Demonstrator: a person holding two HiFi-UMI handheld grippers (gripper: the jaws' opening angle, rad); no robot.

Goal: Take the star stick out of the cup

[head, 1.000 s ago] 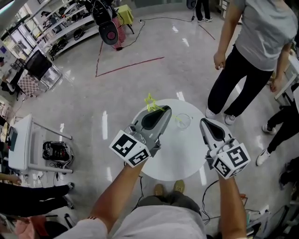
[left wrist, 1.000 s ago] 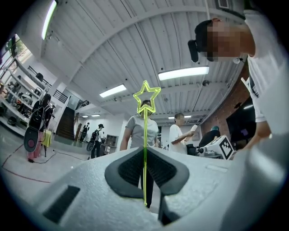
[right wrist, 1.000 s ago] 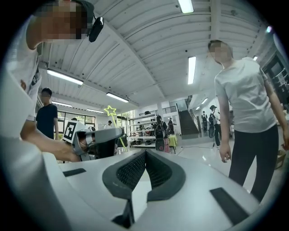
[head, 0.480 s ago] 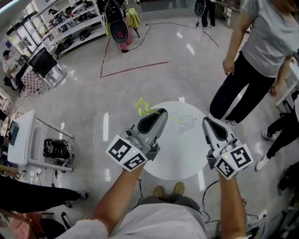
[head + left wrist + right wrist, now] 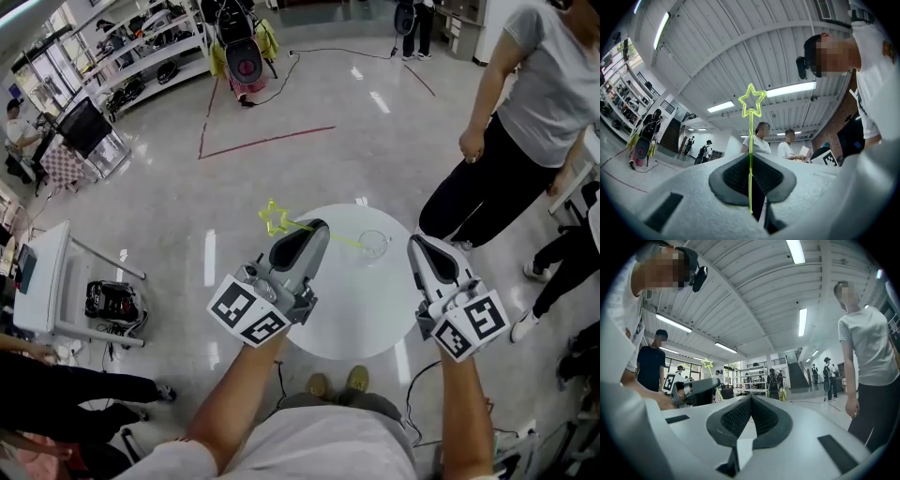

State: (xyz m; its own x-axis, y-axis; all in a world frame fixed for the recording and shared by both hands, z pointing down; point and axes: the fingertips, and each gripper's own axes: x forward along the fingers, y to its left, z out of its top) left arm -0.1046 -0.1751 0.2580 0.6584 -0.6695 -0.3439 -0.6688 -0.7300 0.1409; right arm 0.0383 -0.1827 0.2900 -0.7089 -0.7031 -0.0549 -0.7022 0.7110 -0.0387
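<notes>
1. Left tongs: we find them just left of the cup, above the round white bench. Their dark pads are pressed together on the shaft of the star stick. The shaft runs along the seam where the pads meet.

2. Star stick: in the head view it lies tilted across the tip of the left tongs. Its yellow-green star end is on the side away from the cup, out past the bench edge and over the floor. Its plain end points toward the cup and stops near the cup's left rim. From that view we cannot tell whether the end touches the rim. In the left gripper view the star stands above the pads and the plain end shows free in front of the lower jaw.

3. Cup: clear, upright, on the far part of the bench, between the two tongs tips.

4. Right tongs: just right of the cup and apart from it. In the right gripper view their pads meet at the tip, with nothing pinched between them.

5. Surroundings: a person in a grey shirt stands on the floor well beyond the cup, to its right.
</notes>
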